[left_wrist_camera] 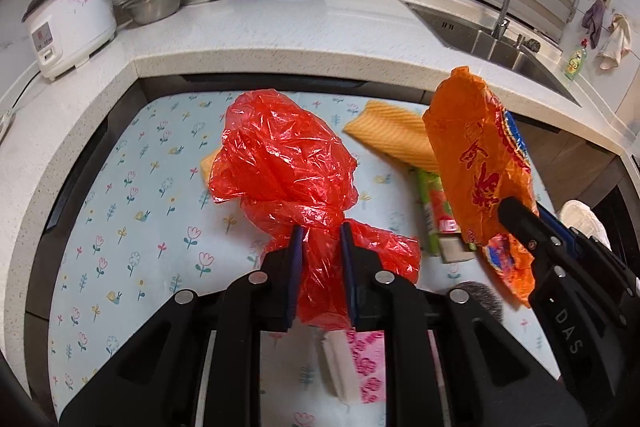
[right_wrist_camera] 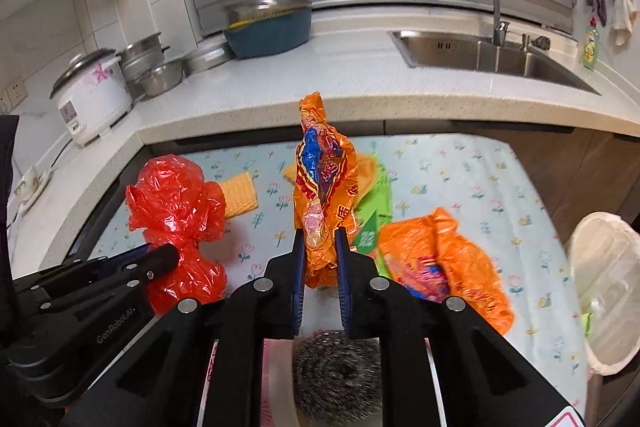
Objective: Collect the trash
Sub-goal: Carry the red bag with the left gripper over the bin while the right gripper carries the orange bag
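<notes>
Left gripper (left_wrist_camera: 320, 251): pinches the crumpled red plastic bag (left_wrist_camera: 280, 163) at its gathered neck, the bag's bulk standing up above the jaws, clear of the floral mat (left_wrist_camera: 120, 187).
Right gripper (right_wrist_camera: 319, 251): pinches an orange snack wrapper (right_wrist_camera: 324, 179) by its lower end, so the wrapper stands upright over the mat.
Slip risk: both films are thin and slick, and each is held only by a narrow bunch; a quick swing could, I judge, pull either one out of the pads.
Snag risk: the red bag's loose tail hangs below the left jaws and could drag over what lies under it.
Bin (right_wrist_camera: 600, 291): white-lined, at the mat's right edge, near the right gripper and farther from the left.
Still on the mat: a second orange wrapper (right_wrist_camera: 444, 267), a green packet (right_wrist_camera: 374, 223), two yellow cloths (left_wrist_camera: 394, 133).
In the way: the steel scourer (right_wrist_camera: 336, 367) just under the right gripper, and the second orange wrapper between it and the bin.
</notes>
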`<action>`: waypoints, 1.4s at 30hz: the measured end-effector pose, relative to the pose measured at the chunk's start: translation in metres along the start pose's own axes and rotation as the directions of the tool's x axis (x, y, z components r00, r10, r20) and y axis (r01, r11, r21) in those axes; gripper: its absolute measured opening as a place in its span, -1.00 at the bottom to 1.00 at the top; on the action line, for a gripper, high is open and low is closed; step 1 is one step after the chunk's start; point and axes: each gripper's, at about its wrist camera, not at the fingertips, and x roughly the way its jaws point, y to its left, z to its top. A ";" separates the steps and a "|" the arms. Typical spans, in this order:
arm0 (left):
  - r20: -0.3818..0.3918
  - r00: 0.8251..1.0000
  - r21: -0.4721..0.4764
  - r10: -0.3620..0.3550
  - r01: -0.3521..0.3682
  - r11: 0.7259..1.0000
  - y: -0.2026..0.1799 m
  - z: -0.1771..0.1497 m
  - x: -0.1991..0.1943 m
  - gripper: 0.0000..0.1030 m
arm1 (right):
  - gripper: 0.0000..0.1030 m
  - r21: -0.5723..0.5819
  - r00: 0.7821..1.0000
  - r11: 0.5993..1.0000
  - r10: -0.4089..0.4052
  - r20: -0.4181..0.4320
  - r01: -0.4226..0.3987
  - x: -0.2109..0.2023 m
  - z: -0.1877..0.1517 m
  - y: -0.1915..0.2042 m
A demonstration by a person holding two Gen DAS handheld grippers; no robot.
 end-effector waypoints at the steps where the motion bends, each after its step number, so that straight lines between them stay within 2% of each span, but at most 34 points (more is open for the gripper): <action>1: 0.008 1.000 0.006 -0.005 0.005 1.000 -0.006 0.001 -0.005 -0.66 | -0.74 0.004 1.000 1.000 -0.002 0.011 0.002 -0.007 0.002 -0.005; 11: 0.070 0.995 0.104 -0.072 0.064 0.993 -0.089 0.004 -0.051 -0.66 | -0.74 0.073 0.992 0.996 -0.065 0.107 0.057 -0.080 0.011 -0.070; 22: 0.078 0.985 0.233 -0.155 0.133 0.963 -0.193 -0.013 -0.079 -0.66 | -0.74 0.185 0.973 0.972 -0.176 0.150 0.148 -0.147 -0.009 -0.168; 31: 0.035 0.974 0.324 -0.224 0.201 0.924 -0.271 -0.033 -0.080 -0.66 | -0.74 0.266 0.955 0.937 -0.266 0.130 0.225 -0.177 -0.036 -0.241; 42: -0.060 0.951 0.422 -0.304 0.300 0.856 -0.358 -0.051 -0.053 -0.66 | -0.74 0.348 0.940 0.889 -0.337 0.059 0.297 -0.177 -0.071 -0.312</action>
